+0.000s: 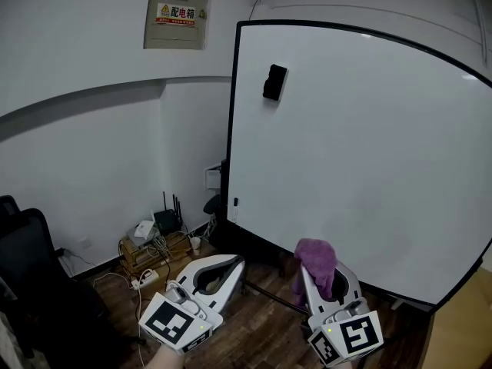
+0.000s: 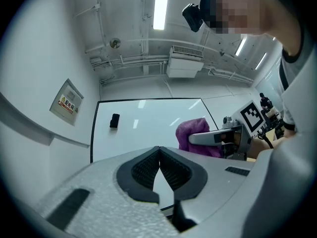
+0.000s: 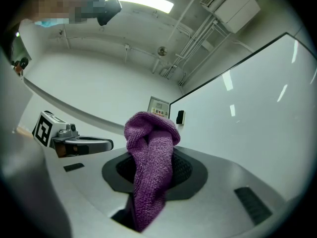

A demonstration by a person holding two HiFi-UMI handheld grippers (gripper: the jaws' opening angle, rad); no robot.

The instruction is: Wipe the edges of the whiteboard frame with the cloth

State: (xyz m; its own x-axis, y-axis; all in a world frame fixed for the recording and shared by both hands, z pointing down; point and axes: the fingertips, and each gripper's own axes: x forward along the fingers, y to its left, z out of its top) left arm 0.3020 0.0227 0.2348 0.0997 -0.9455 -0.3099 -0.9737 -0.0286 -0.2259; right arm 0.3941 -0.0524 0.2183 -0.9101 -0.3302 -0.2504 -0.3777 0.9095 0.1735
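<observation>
A large whiteboard [image 1: 361, 160] with a thin black frame [image 1: 231, 121] stands ahead, a black eraser [image 1: 274, 81] stuck near its upper left. My right gripper [image 1: 323, 264] is low in the head view, shut on a purple cloth [image 1: 317, 258] that bunches out past its tips; the right gripper view shows the purple cloth [image 3: 150, 162] pinched between the jaws. My left gripper [image 1: 229, 261] sits beside it to the left, below the board's lower left corner, jaws touching with nothing between them. The whiteboard [image 2: 148, 123] and cloth [image 2: 195, 135] also show in the left gripper view.
A grey electrical box [image 1: 178, 12] hangs on the wall, upper left. On the wooden floor by the wall stand a small shelf with routers and cables [image 1: 157, 241]. A black chair [image 1: 27, 267] is at the far left. The board's stand legs [image 1: 269, 294] cross the floor.
</observation>
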